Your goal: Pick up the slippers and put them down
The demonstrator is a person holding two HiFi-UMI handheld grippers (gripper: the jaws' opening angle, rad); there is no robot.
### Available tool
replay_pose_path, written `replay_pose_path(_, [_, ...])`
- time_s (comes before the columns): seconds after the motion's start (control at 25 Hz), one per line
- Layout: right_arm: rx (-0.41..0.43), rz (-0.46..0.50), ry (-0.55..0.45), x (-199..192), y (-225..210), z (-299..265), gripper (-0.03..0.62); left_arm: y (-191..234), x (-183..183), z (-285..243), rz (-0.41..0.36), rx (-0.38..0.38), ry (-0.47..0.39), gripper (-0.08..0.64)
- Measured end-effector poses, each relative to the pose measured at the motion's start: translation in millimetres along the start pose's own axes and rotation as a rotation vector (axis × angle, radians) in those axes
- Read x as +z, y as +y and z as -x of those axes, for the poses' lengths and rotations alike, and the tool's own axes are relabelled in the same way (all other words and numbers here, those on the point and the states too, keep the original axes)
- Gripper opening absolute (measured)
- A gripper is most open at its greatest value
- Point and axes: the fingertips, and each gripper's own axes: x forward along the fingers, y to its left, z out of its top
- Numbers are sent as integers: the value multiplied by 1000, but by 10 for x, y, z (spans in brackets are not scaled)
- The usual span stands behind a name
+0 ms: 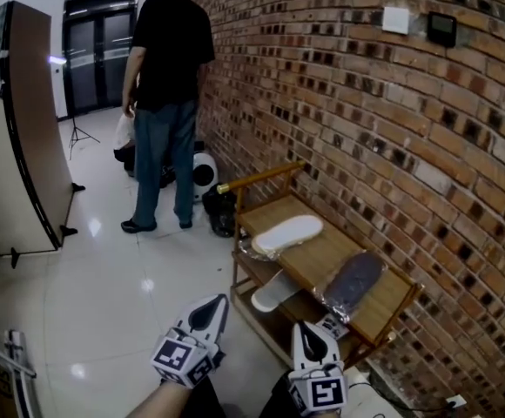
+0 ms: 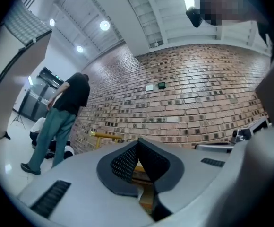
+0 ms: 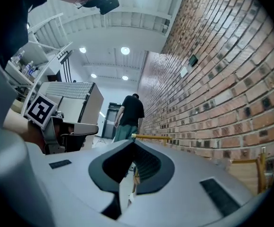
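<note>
My left tool (image 1: 216, 306) and right tool (image 1: 305, 327) are both closed and empty; a white slipper (image 1: 272, 293) lies half hidden beneath the top shelf (image 1: 322, 255).

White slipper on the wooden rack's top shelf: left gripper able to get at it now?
Probably yes: the white slipper lies uncovered, nothing stands between it and the left gripper, though its jaws are shut.

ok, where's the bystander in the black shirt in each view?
Head view: bystander upper left of centre, back turned.
Left gripper view: bystander at left, mid-height.
Right gripper view: bystander at centre.
Shared landmark: the rack's yellow rail, right of the bystander in all three.
</note>
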Motion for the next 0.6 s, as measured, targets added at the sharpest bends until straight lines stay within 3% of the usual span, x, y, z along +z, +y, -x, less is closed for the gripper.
replay_pose_path(0.16, [-79, 17, 22, -29, -190, 102, 9, -143, -55, -275, 41, -87, 13, 0])
replay_pose_path(0.32, [-159, 20, 22, -14, -353, 249, 9, -217, -221, -460, 142, -147, 60, 0])
replay_pose_path(0.44, [-191, 24, 40, -47, -436, 342, 9, -168, -463, -576, 265, -158, 98, 0])
replay_pose_path(0.6, [-215, 3, 90, -201, -533, 432, 9, -80, -912, -701, 522, -163, 126, 0])
